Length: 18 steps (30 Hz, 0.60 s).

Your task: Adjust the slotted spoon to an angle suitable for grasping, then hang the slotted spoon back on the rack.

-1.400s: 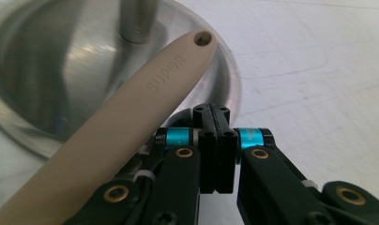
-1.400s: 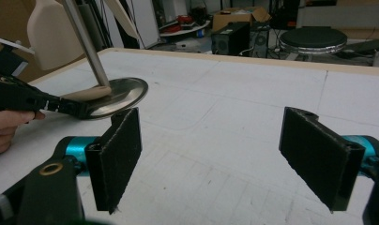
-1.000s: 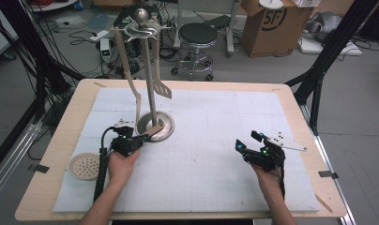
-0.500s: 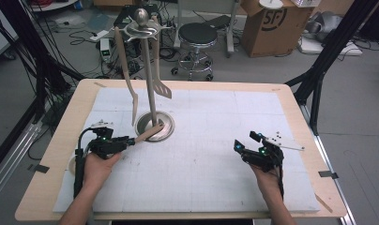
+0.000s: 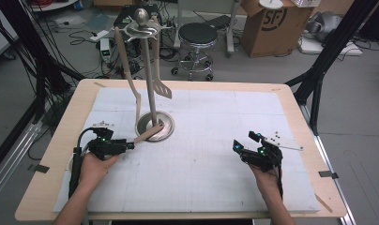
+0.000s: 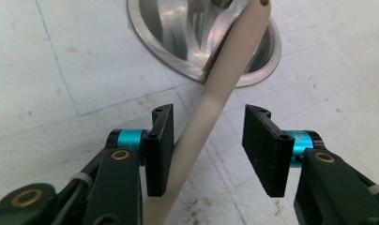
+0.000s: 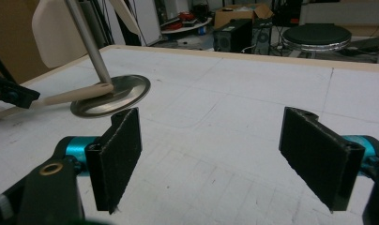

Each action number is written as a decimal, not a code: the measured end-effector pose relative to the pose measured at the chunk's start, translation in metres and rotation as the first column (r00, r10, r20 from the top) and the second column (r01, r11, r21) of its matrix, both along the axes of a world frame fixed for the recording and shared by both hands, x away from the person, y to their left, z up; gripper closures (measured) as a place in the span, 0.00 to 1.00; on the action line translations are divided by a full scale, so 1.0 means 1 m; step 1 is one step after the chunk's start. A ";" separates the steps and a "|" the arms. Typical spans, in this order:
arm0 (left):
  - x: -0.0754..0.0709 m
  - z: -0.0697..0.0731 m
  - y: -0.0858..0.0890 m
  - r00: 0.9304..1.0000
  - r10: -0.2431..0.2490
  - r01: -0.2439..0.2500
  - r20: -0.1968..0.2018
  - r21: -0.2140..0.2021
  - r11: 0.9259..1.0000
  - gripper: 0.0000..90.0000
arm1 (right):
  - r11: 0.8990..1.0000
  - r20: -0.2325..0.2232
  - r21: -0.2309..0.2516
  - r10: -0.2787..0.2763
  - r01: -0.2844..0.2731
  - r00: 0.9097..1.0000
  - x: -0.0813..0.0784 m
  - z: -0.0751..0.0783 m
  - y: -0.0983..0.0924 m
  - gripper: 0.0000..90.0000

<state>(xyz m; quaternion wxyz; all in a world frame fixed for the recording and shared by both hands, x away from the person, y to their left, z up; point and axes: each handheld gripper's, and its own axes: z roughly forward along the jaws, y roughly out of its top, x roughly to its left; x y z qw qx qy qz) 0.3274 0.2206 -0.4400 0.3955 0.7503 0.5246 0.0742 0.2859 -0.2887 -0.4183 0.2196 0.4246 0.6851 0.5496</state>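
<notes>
A beige utensil handle (image 5: 145, 135) lies on the table mat, its far end resting on the round metal base (image 5: 166, 132) of a utensil stand. My left gripper (image 5: 131, 144) sits at the handle's near end. Seen in the left gripper view, the handle (image 6: 225, 89) runs between the jaws of the left gripper (image 6: 209, 112). The jaws have just been opening, and the handle leans by the left pad (image 6: 159, 150) while the other pad stands apart. My right gripper (image 5: 245, 140) rests at the table's right with its jaws wide and nothing between them (image 7: 211, 126).
The stand's pole (image 5: 150, 84) rises from the base, and a slotted spatula (image 5: 163, 89) and a long beige utensil (image 5: 129, 75) hang from its top. A stool (image 5: 197, 35), a cardboard box (image 5: 267, 23) and cables lie on the floor beyond the table's far edge.
My left hand has slid left, away from the stand's base, and its jaws have opened off the handle. It now covers the round slotted disc at the table's left. The right hand has not moved.
</notes>
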 end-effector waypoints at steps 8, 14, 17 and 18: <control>0.002 -0.007 -0.008 1.000 -0.005 0.007 -0.020 0.109 0.994 0.61 | 1.000 -0.003 0.001 0.000 0.000 1.000 0.000 0.000 0.000 0.23; -0.001 -0.007 -0.013 1.000 -0.022 0.019 0.017 0.180 0.983 0.68 | 1.000 -0.007 0.001 0.000 0.000 1.000 0.000 -0.001 0.000 0.23; -0.004 -0.005 -0.016 0.999 -0.044 0.040 0.014 0.204 0.978 0.72 | 1.000 -0.010 0.003 0.000 0.000 1.000 0.001 -0.001 0.000 0.23; -0.006 -0.005 -0.019 0.998 -0.057 0.052 0.014 0.210 0.976 0.74 | 1.000 -0.010 0.003 -0.001 0.001 1.000 0.001 -0.001 0.000 0.23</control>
